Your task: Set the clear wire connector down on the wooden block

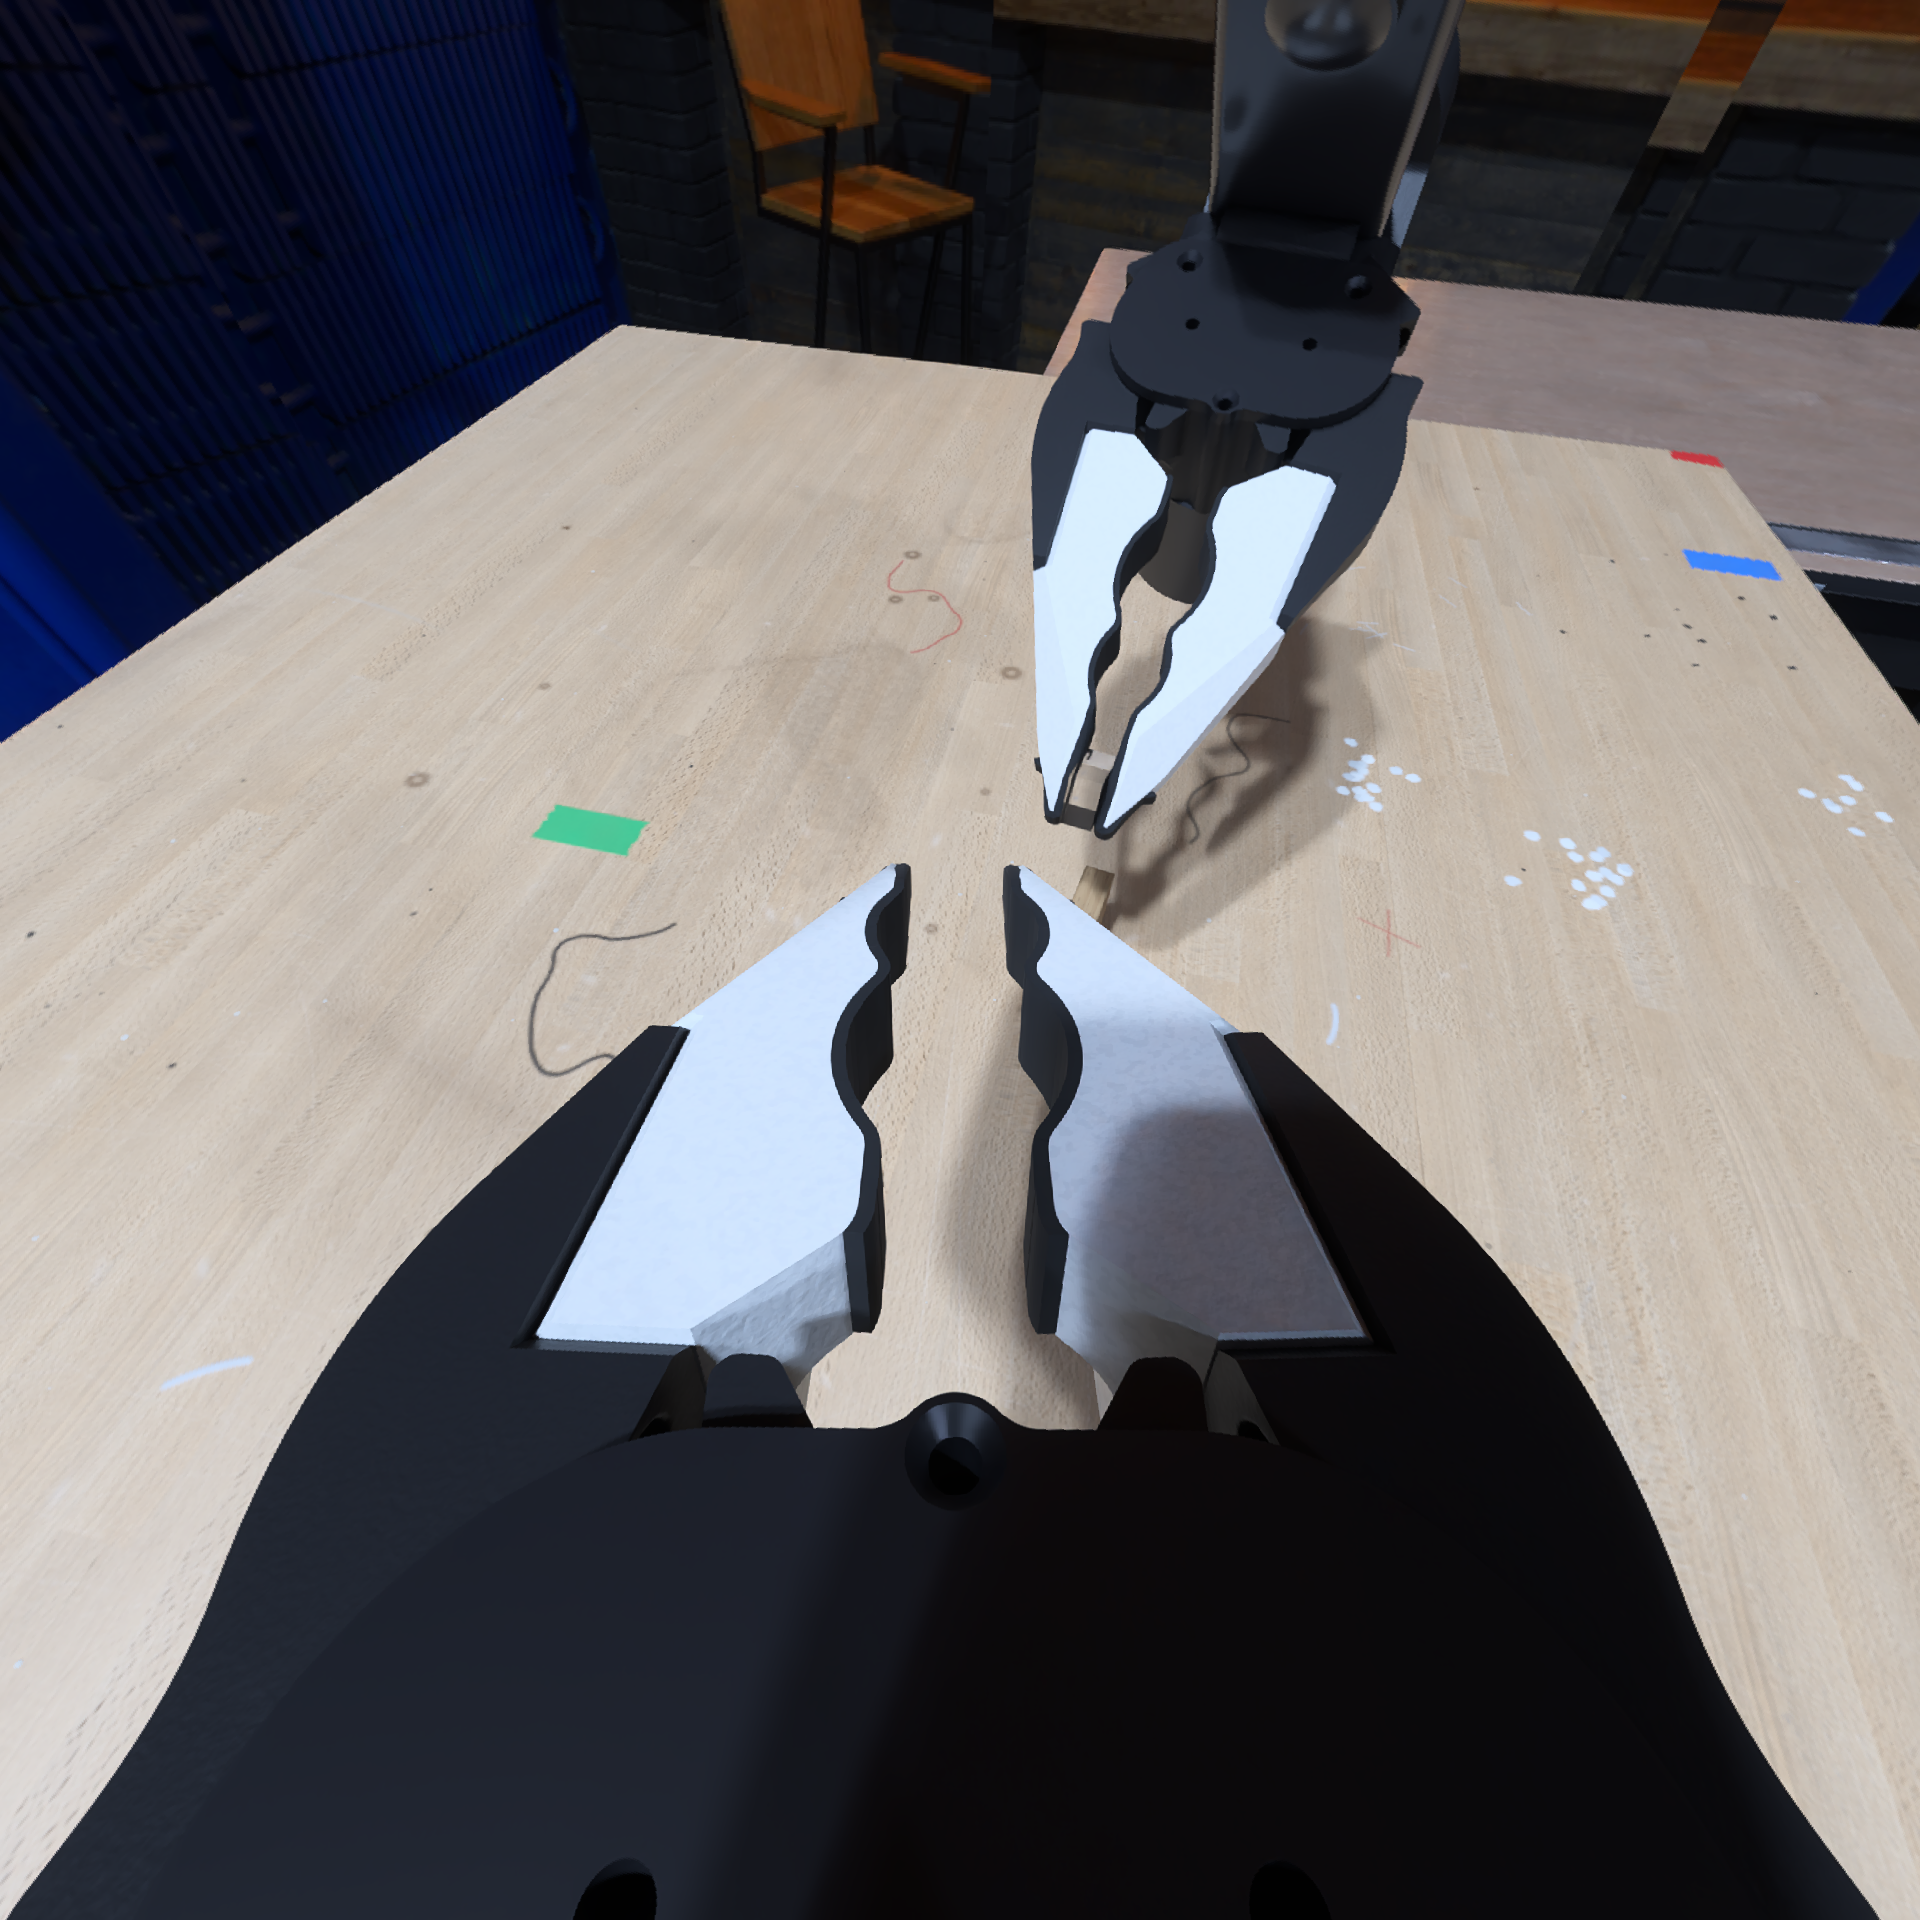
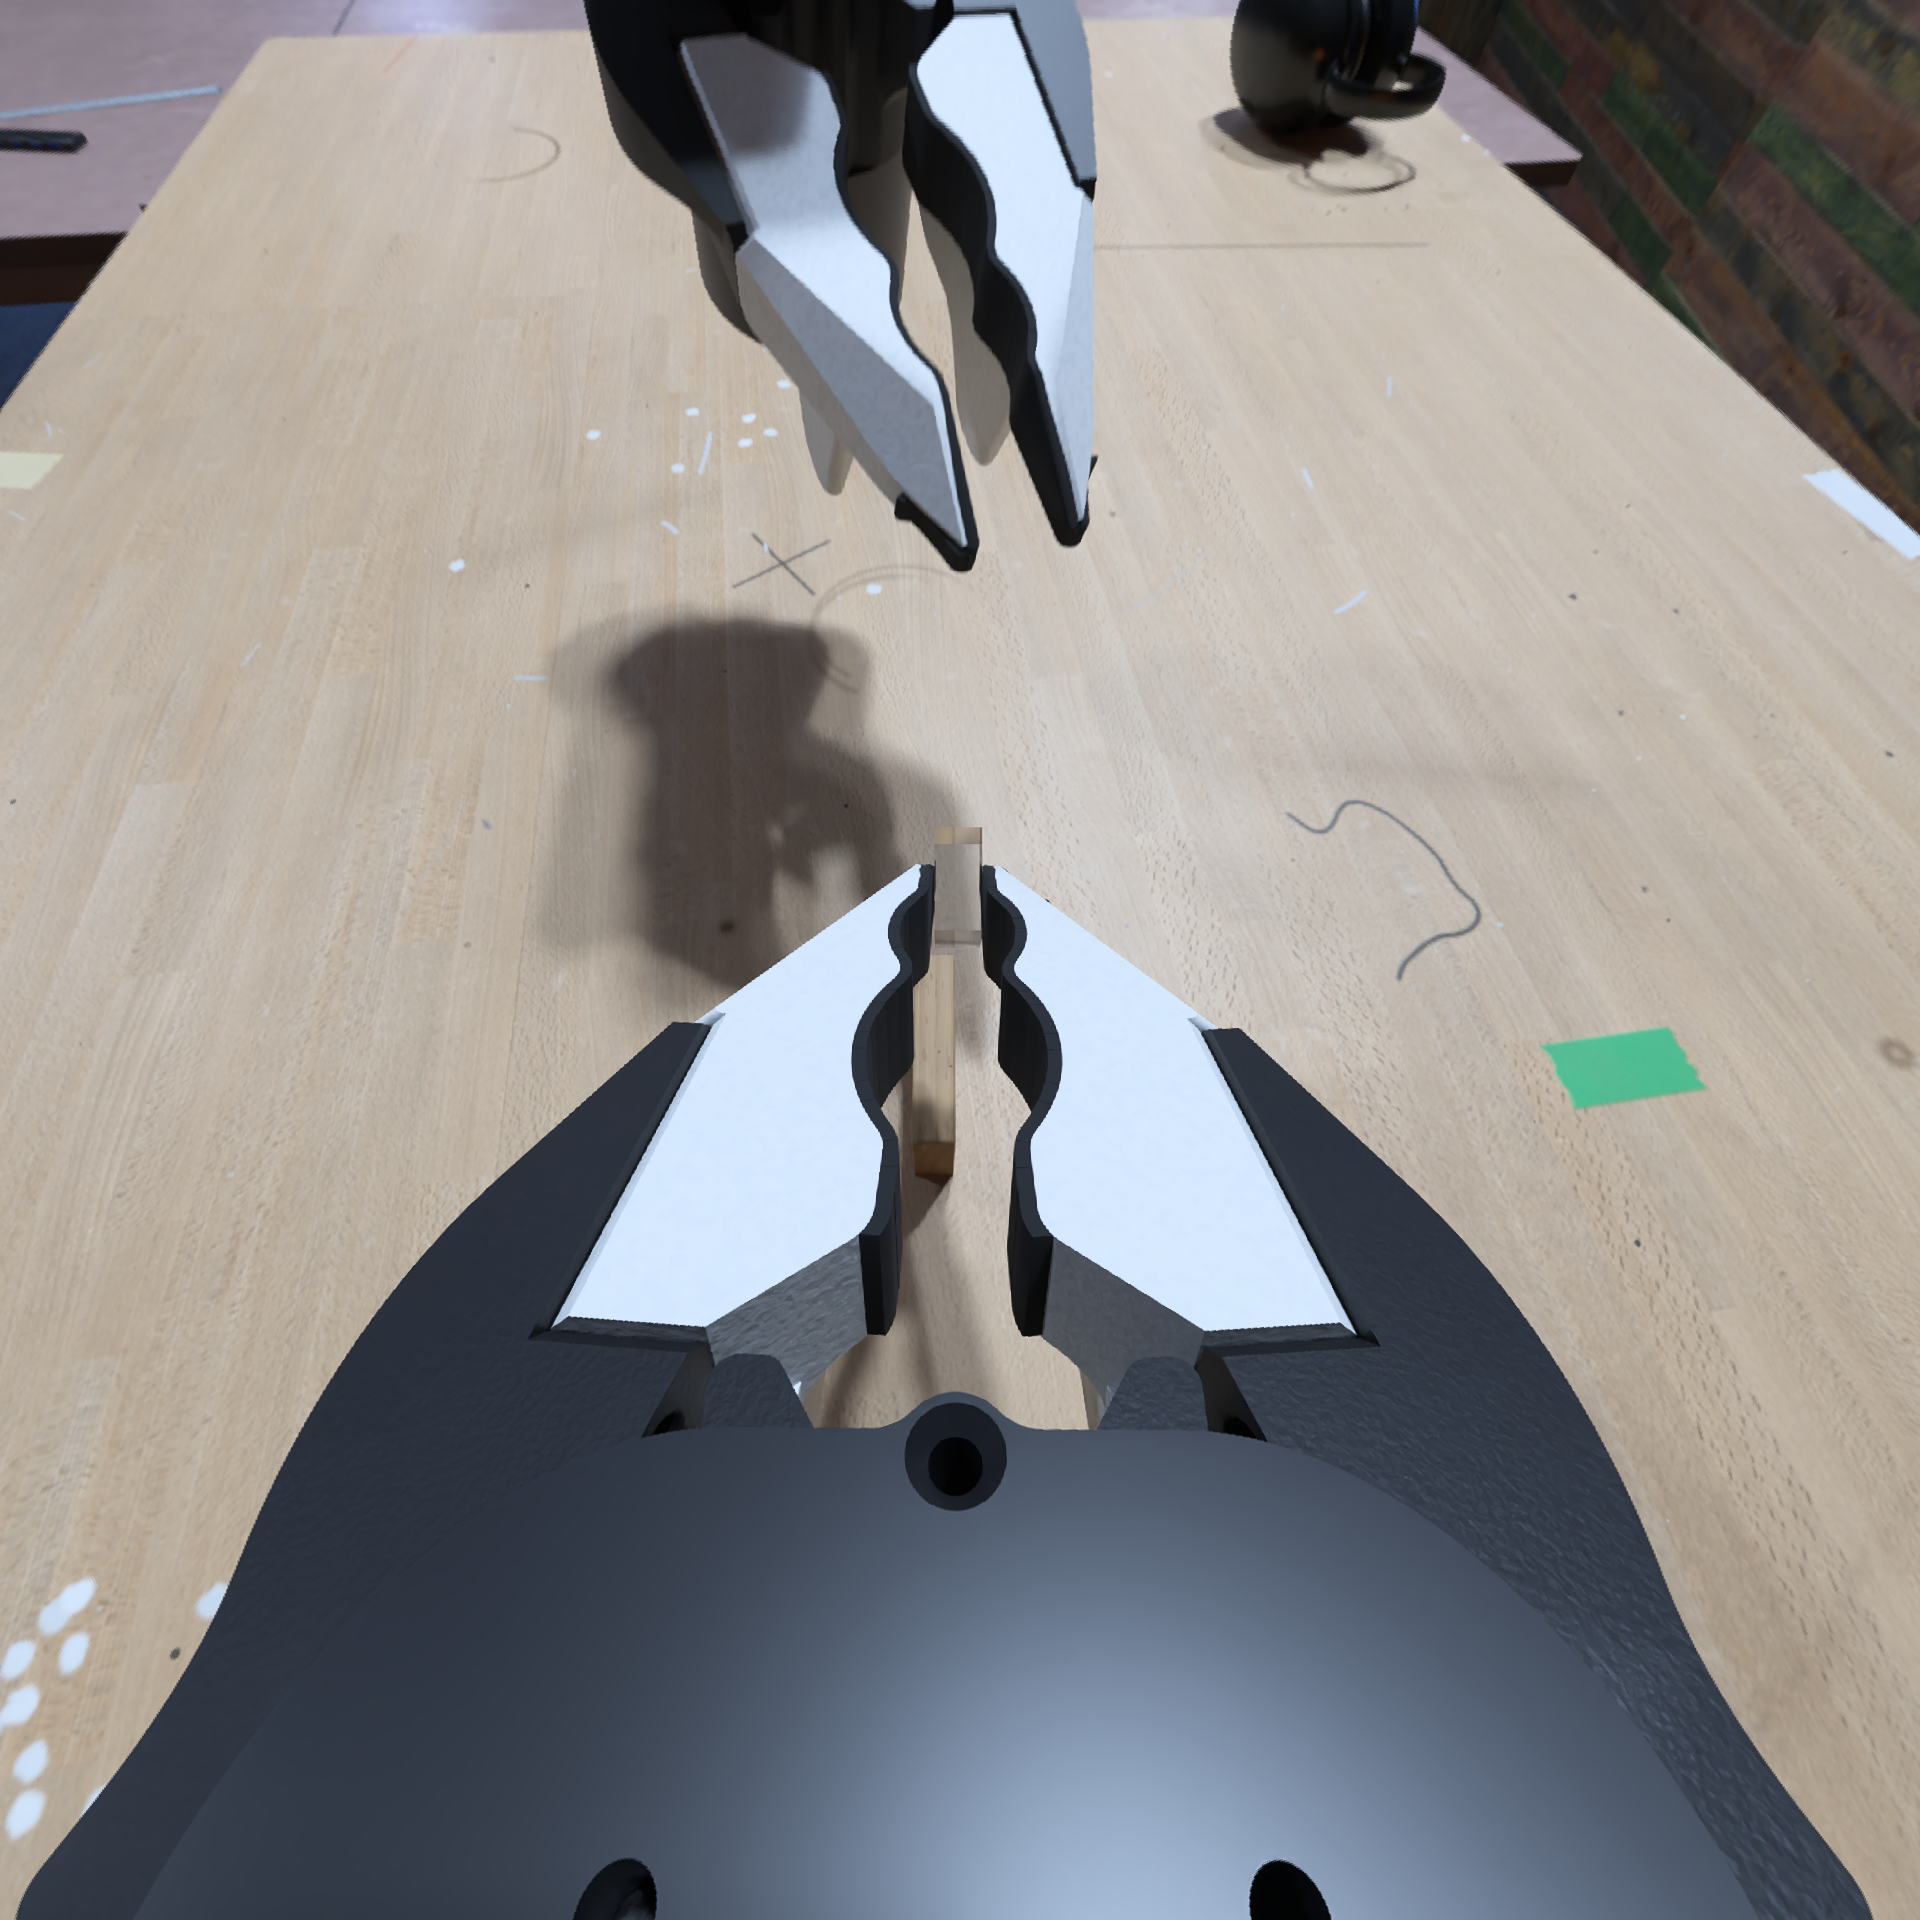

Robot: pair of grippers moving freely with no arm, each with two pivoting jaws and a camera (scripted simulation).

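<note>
My right gripper (image 2: 956, 883) is shut on the clear wire connector (image 2: 957, 883), a small see-through piece pinched between its fingertips. It hovers just above the wooden block (image 2: 933, 1049), a thin pale strip lying on the table under the fingers. In the left wrist view the right gripper (image 1: 1081, 821) points down with the connector (image 1: 1088, 790) at its tips, and one end of the block (image 1: 1096, 888) shows just below. My left gripper (image 1: 956, 883) is open and empty, close in front of the block; it also shows in the right wrist view (image 2: 1013, 535).
The light wooden table (image 1: 623, 623) bears green tape (image 1: 589, 830), blue tape (image 1: 1730, 564), red tape (image 1: 1696, 458), pen scribbles and white paint dots. A black round object (image 2: 1330, 62) sits at a far corner. A wooden chair (image 1: 852, 156) stands beyond the table.
</note>
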